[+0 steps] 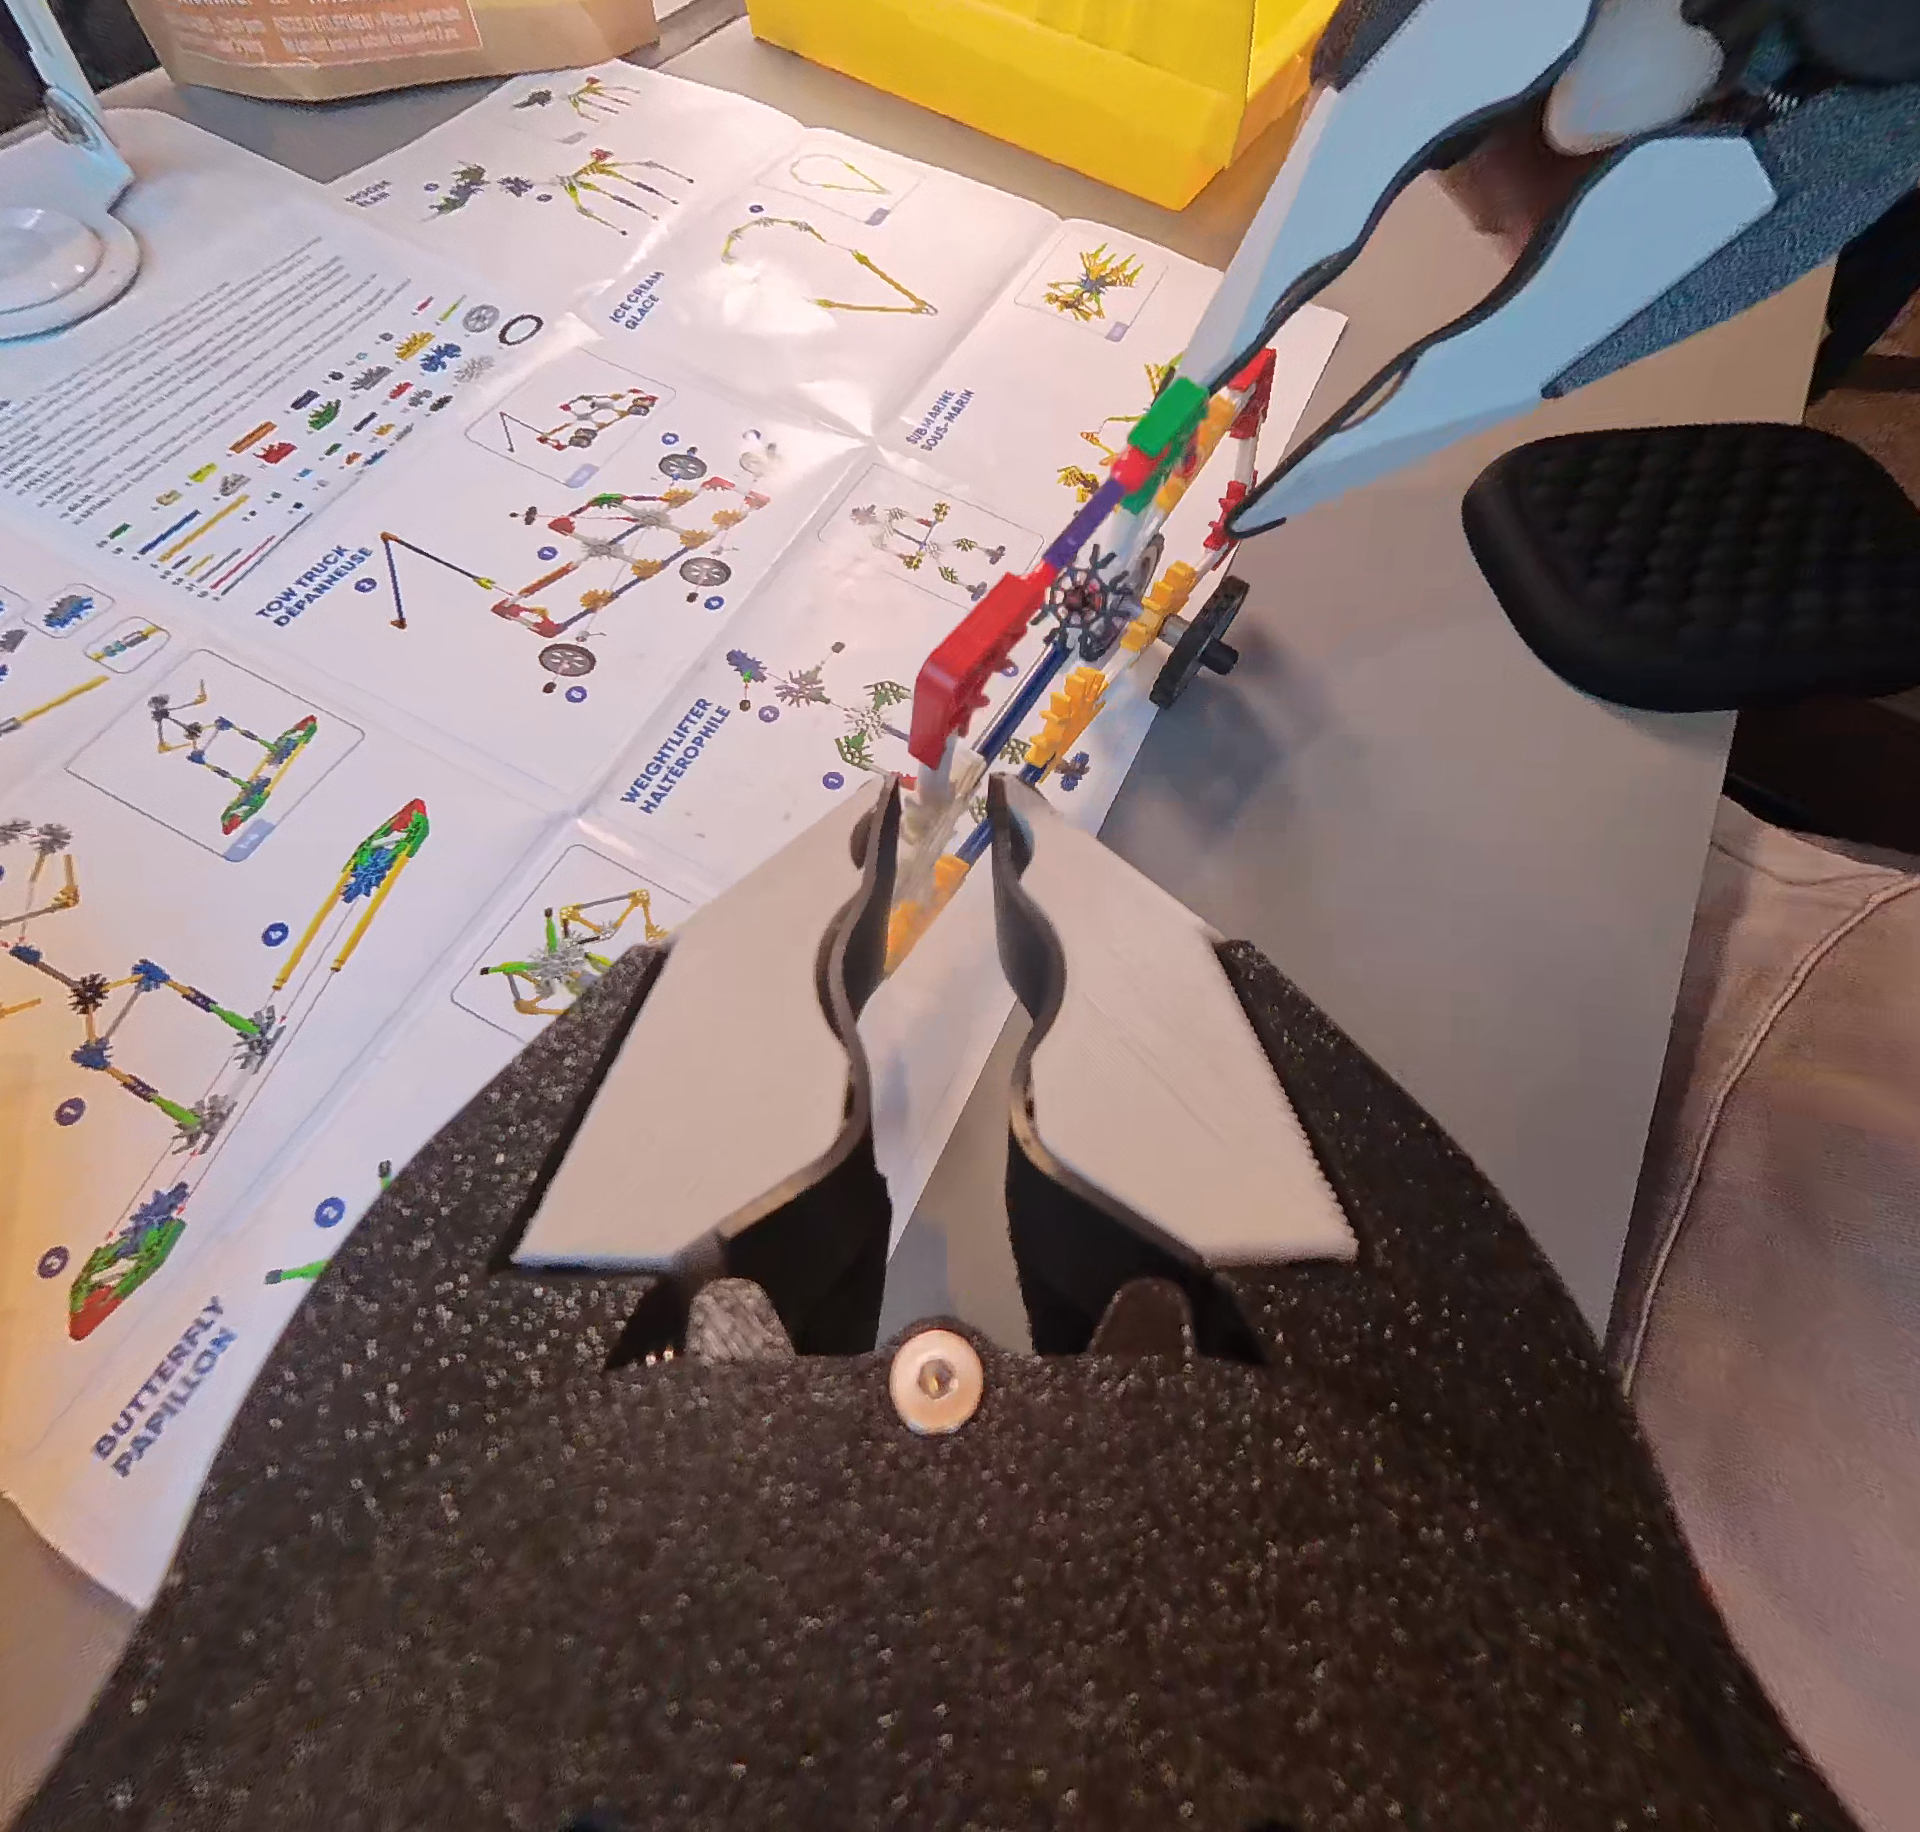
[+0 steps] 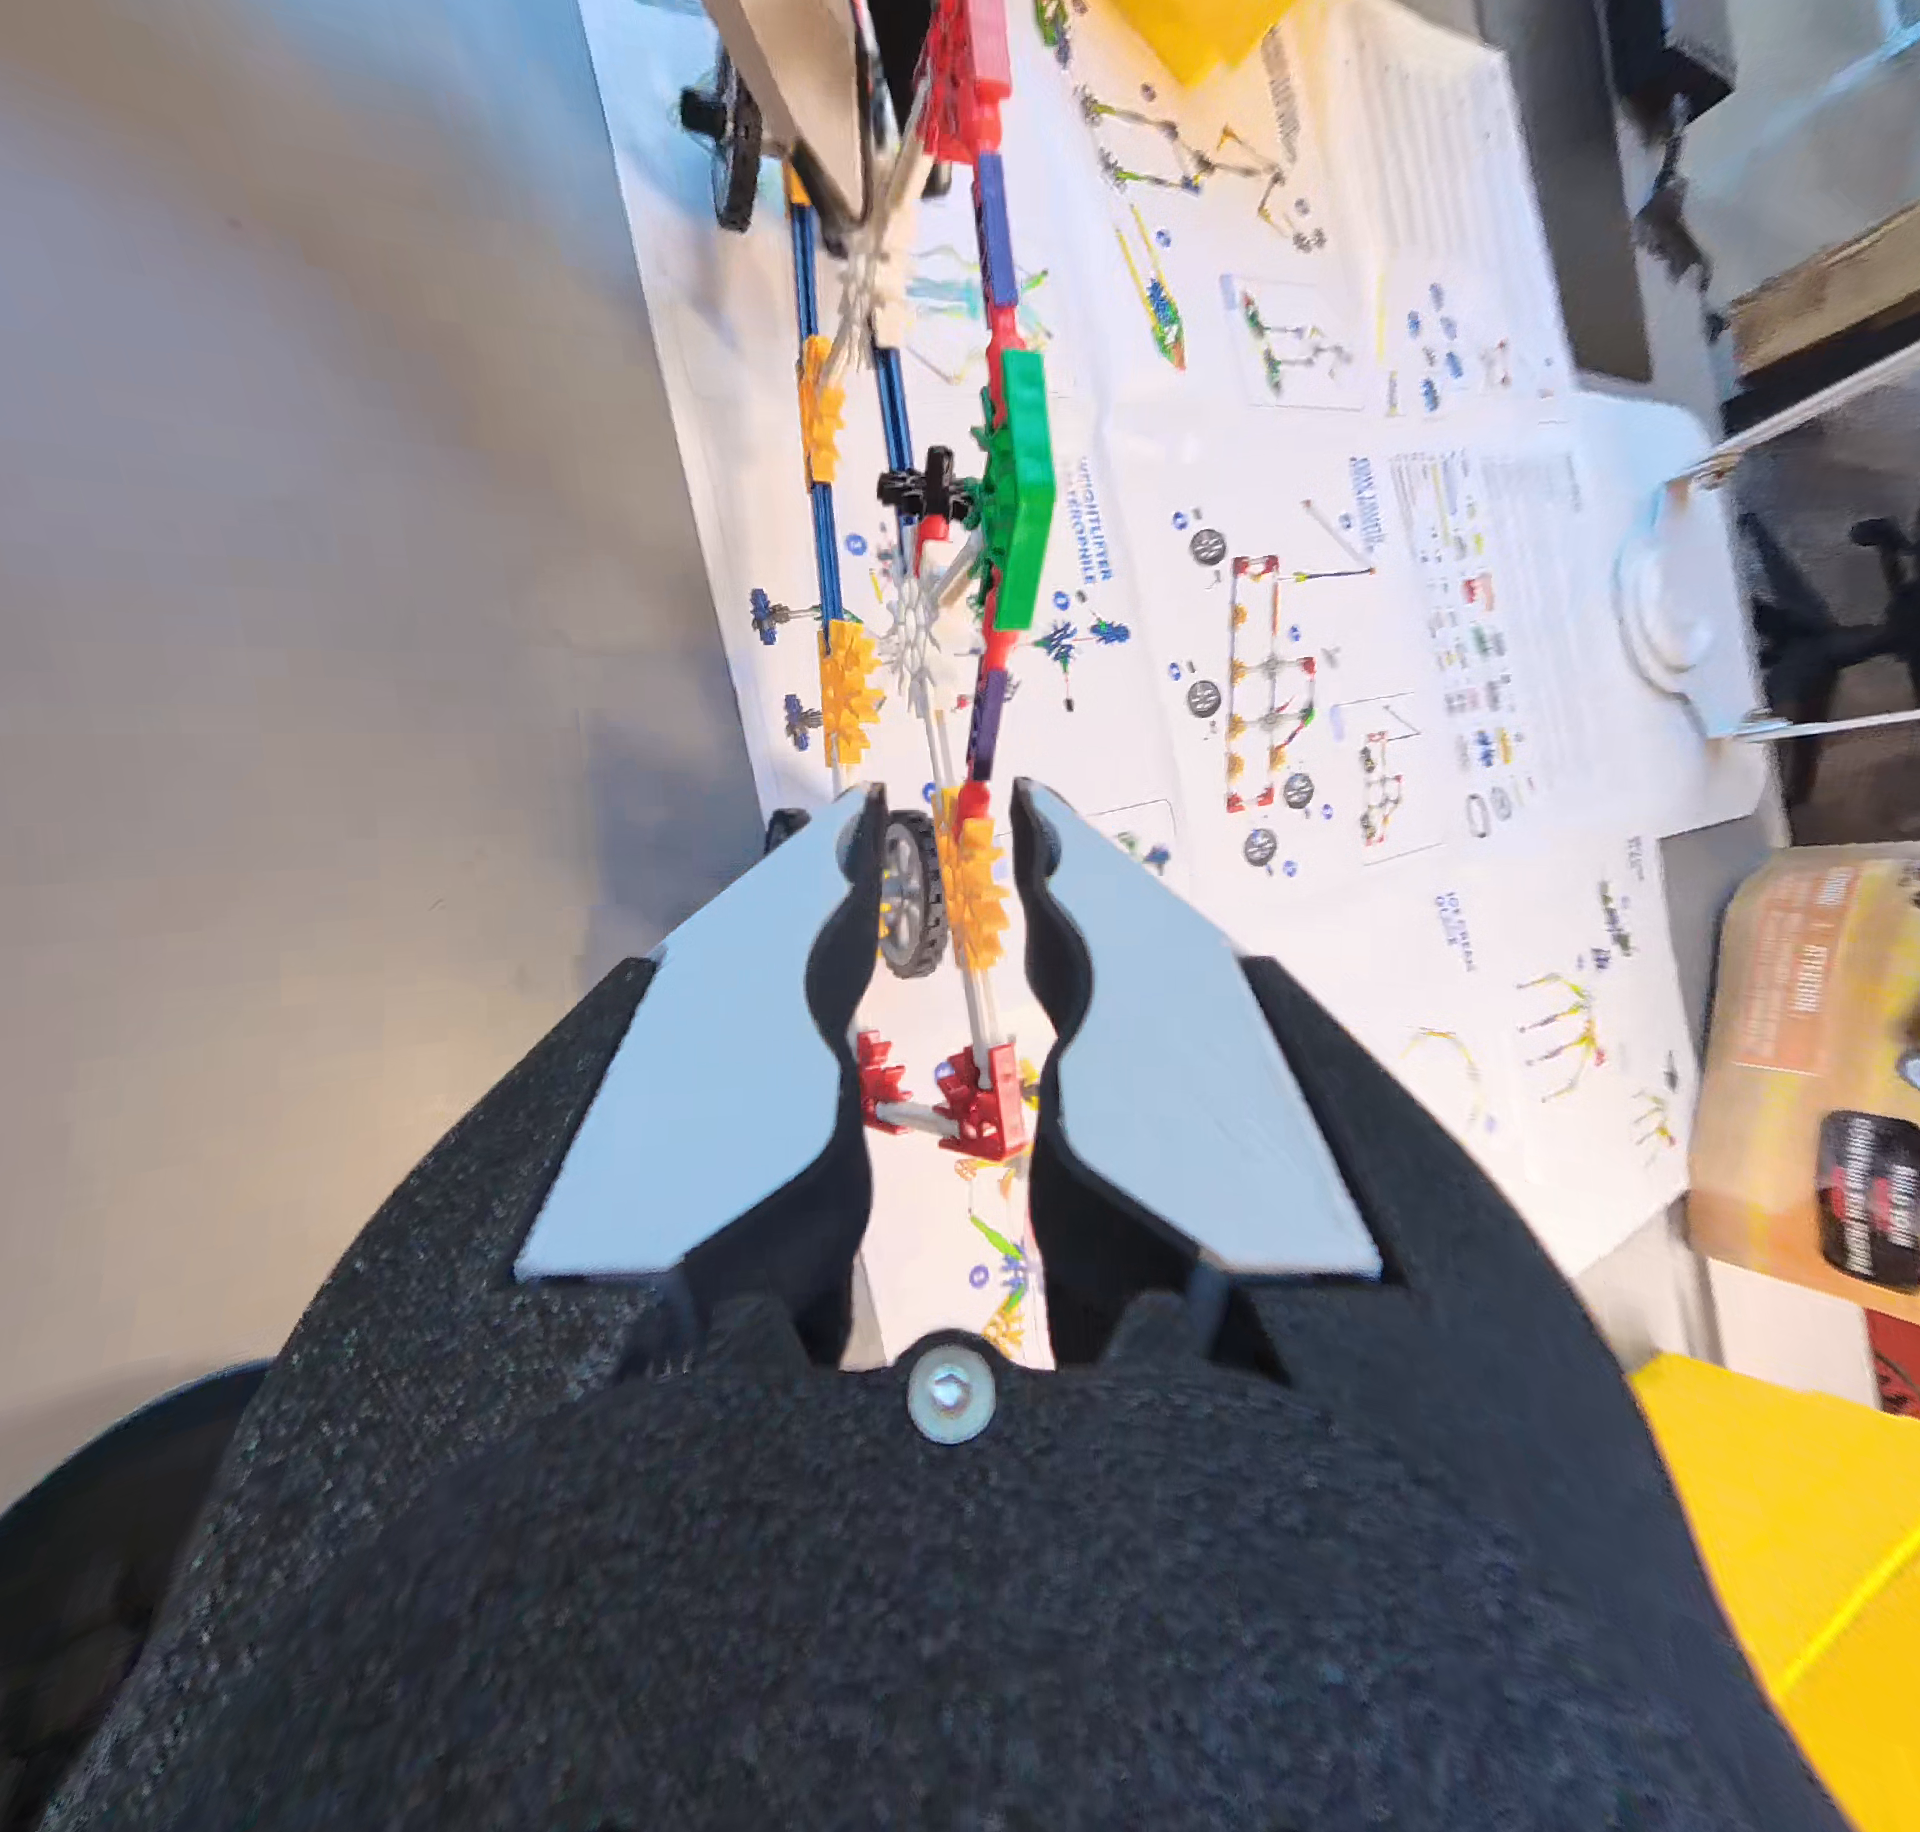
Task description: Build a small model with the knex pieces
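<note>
Toy car: a frame of plastic rods and connectors (image 1: 1091, 577), red, blue, yellow, green and white, held lengthwise between the 2 grippers above the counter's edge, so both ends are steadied at once.
Left gripper (image 1: 940, 795): jaws narrow, closed on the pale rod and connector at the near end of the toy car, below the red block (image 1: 966, 660); the grip sits at the very tips.
Right gripper (image 2: 945, 806): jaws narrow around the far end, with a grey wheel (image 2: 914, 894) and a yellow connector (image 2: 971, 889) between the fingers; in the left wrist view its tips flank the red corner pieces by the green block (image 1: 1169, 421).
Black wheel (image 1: 1205, 650): on an axle on the side toward the bare counter, apparently clear of the surface.
Instruction sheet (image 1: 520, 494): spread flat on the counter (image 1: 1403, 743) under and beside the toy car, its drawings in view.
Yellow bin (image 1: 1018, 47): at the back, well apart from both grippers.
Cardboard box (image 1: 364, 6): beside the bin, at the sheet's far edge.
</note>
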The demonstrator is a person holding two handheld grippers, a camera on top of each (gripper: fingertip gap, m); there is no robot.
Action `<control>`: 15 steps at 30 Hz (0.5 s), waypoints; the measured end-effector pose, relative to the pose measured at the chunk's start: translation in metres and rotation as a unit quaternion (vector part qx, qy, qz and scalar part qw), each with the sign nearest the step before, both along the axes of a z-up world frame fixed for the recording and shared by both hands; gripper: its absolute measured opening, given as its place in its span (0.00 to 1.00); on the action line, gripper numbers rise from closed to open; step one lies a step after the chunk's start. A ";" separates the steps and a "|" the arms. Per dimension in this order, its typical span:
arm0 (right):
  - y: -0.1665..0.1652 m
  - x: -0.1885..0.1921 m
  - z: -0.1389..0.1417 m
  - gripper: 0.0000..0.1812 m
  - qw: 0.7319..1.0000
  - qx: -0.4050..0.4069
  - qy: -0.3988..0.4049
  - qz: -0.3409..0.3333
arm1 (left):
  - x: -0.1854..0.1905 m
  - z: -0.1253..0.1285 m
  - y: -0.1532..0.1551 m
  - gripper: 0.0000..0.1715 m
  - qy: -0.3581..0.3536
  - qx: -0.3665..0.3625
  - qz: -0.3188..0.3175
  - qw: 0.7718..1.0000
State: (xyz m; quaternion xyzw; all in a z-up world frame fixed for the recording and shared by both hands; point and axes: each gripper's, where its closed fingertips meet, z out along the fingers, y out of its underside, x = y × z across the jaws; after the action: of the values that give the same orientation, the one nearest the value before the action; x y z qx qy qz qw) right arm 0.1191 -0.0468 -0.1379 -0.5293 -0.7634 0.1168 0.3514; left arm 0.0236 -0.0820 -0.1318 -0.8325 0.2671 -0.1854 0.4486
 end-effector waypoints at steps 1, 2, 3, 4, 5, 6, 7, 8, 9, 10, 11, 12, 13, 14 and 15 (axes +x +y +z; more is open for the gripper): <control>0.000 0.001 -0.003 0.12 1.000 -0.016 -0.015 0.001 | -0.002 0.001 -0.001 0.08 0.014 0.003 0.000 1.000; 0.001 0.001 -0.005 0.10 0.999 -0.024 -0.023 0.003 | -0.003 0.003 0.000 0.09 0.031 0.011 -0.001 0.999; 0.001 0.000 -0.004 0.08 0.999 -0.030 -0.026 0.008 | -0.004 0.005 0.000 0.10 0.048 0.020 -0.006 0.999; 0.000 -0.001 -0.004 0.07 0.999 -0.037 -0.032 0.015 | -0.003 0.007 0.000 0.12 0.066 0.028 -0.015 0.997; -0.001 -0.003 -0.004 0.04 0.998 -0.043 -0.036 0.019 | -0.001 0.007 0.001 0.14 0.086 0.033 -0.027 0.995; -0.002 -0.004 -0.004 0.03 0.998 -0.049 -0.039 0.026 | 0.000 0.006 0.002 0.17 0.110 0.038 -0.040 0.992; -0.005 -0.006 -0.003 0.03 0.997 -0.056 -0.044 0.038 | 0.002 0.005 0.004 0.14 0.136 0.044 -0.060 0.988; -0.007 -0.007 -0.003 0.03 0.996 -0.057 -0.047 0.053 | 0.005 0.002 0.004 0.08 0.157 0.044 -0.087 0.983; -0.008 -0.007 -0.003 0.02 0.995 -0.051 -0.055 0.066 | 0.007 -0.001 0.005 0.05 0.168 0.035 -0.104 0.980; -0.007 -0.005 -0.004 0.02 0.994 -0.045 -0.063 0.078 | 0.008 -0.003 0.006 0.05 0.168 0.020 -0.115 0.979; -0.007 -0.004 -0.003 0.02 0.993 -0.047 -0.069 0.087 | 0.010 -0.003 0.005 0.04 0.157 -0.004 -0.128 0.979; -0.008 -0.002 -0.002 0.02 0.991 -0.058 -0.073 0.096 | 0.012 -0.003 0.004 0.04 0.145 -0.027 -0.137 0.980; -0.010 0.000 -0.002 0.03 0.989 -0.071 -0.078 0.106 | 0.014 -0.003 0.003 0.04 0.131 -0.048 -0.146 0.979; -0.010 0.001 -0.001 0.03 0.988 -0.077 -0.080 0.111 | 0.015 -0.003 0.003 0.04 0.116 -0.067 -0.151 0.979; -0.009 0.001 -0.001 0.03 0.988 -0.078 -0.078 0.111 | 0.016 -0.003 0.003 0.04 0.105 -0.079 -0.151 0.980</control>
State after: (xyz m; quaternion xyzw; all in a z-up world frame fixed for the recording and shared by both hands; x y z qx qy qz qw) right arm 0.1202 -0.0557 -0.1392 -0.4741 -0.8314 0.1723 0.2332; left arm 0.0400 -0.0789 -0.1350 -0.8302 0.4203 -0.1831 0.3172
